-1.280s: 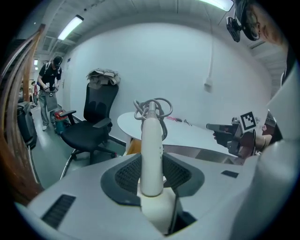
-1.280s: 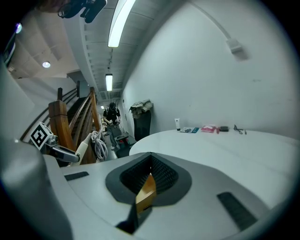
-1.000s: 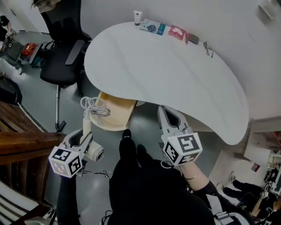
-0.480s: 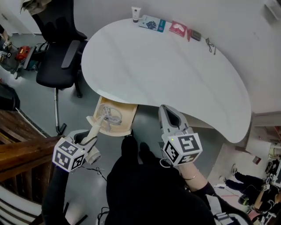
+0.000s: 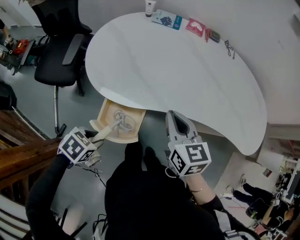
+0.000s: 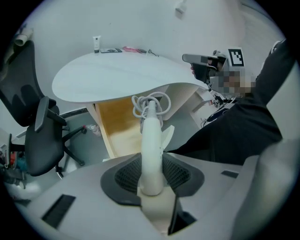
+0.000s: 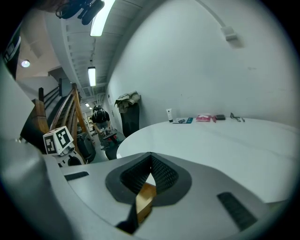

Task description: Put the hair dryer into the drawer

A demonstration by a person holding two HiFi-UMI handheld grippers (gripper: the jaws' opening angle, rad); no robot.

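Note:
A white hair dryer (image 5: 107, 133) is clamped by its handle (image 6: 151, 145) in my left gripper (image 5: 95, 139), which is shut on it. Its coiled white cord (image 5: 123, 120) lies inside the open wooden drawer (image 5: 104, 110) under the white table (image 5: 178, 75). In the left gripper view the cord coil (image 6: 151, 102) hangs past the handle's end over the drawer (image 6: 117, 126). The dryer's head is hidden behind the marker cube. My right gripper (image 5: 174, 121) hovers to the right of the drawer near the table's front edge, shut with nothing in it (image 7: 150, 176).
A black office chair (image 5: 61, 51) stands left of the table. A tube (image 5: 150, 7), a blue packet (image 5: 167, 18), a pink packet (image 5: 196, 26) and glasses (image 5: 229, 47) lie along the table's far edge. A wooden railing (image 5: 18, 150) runs at the left.
My left gripper has carried the dryer to the right and forward. The cord coil, which hung over the drawer's left edge, now lies inside the drawer. The right gripper has hardly moved.

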